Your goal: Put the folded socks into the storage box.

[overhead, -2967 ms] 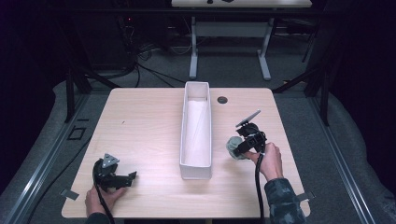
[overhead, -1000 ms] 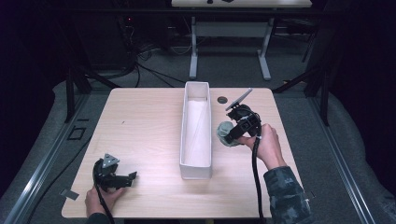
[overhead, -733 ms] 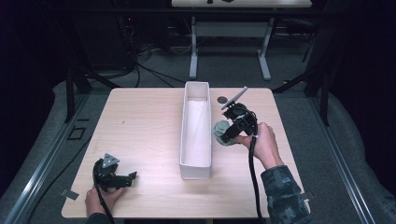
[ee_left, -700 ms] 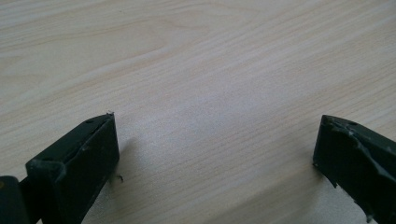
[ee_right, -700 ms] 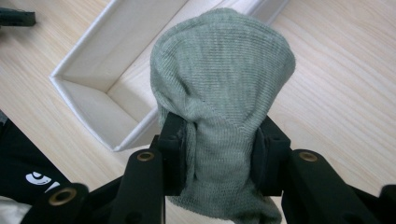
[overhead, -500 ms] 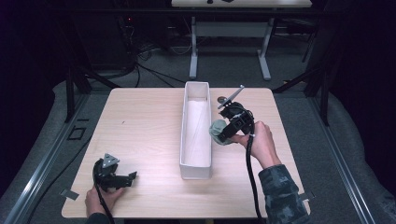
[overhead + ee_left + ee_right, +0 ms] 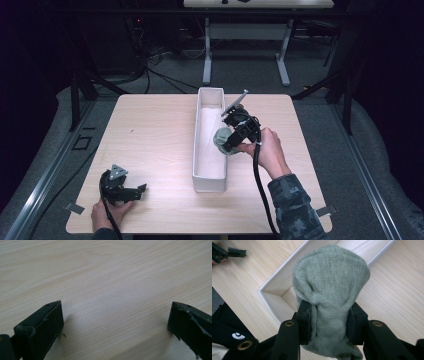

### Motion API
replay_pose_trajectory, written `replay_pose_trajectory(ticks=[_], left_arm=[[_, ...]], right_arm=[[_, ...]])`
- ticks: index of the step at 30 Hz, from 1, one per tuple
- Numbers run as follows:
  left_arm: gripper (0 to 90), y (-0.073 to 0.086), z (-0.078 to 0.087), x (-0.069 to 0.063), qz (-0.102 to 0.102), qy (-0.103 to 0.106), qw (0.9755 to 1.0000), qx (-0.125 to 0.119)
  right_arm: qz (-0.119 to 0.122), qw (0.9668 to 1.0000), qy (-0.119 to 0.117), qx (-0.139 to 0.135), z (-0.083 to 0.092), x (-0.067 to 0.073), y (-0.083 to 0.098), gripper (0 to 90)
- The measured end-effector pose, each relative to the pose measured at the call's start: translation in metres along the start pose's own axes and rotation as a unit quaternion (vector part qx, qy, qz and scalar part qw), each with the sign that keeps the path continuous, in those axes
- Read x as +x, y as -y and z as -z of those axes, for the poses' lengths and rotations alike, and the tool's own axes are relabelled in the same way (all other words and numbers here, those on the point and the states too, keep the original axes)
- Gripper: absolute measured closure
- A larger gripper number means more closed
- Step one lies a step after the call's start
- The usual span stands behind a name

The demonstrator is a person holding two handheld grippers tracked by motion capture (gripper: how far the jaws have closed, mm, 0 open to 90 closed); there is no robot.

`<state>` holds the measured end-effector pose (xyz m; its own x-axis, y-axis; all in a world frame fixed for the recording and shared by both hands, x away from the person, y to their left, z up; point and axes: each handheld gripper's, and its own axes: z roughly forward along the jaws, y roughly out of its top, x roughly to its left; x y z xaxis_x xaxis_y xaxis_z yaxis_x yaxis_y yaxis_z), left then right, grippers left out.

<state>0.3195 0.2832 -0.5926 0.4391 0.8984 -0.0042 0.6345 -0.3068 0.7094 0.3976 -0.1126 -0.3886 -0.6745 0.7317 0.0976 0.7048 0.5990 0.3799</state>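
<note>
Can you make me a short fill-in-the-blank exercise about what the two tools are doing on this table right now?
1. The right tool is shut on a rolled grey-green ____.
2. That bundle is held above the rim of the long white ____.
3. The left tool rests on the wooden table with its jaws ____ and nothing between them.
4. The tray stands on the table with its long side pointing ____ from the person.

Missing words: sock; tray; open; away

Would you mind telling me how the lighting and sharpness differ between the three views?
High view: table lit, surroundings dark, slightly soft. Left gripper view: wood grain sharp, jaw shadow beside the left jaw. Right gripper view: knit of the green sock crisp, evenly lit, no glare.
</note>
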Motion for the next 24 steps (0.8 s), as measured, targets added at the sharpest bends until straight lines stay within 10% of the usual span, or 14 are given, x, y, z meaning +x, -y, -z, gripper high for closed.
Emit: replay_pose_trajectory(ticks=[24], left_arm=[[0.2,0.000,0.000,0.000,0.000,0.000,1.0000,0.000]], right_arm=[[0.028,0.9994,-0.012,0.019,-0.032,0.028,-0.020,61.0]])
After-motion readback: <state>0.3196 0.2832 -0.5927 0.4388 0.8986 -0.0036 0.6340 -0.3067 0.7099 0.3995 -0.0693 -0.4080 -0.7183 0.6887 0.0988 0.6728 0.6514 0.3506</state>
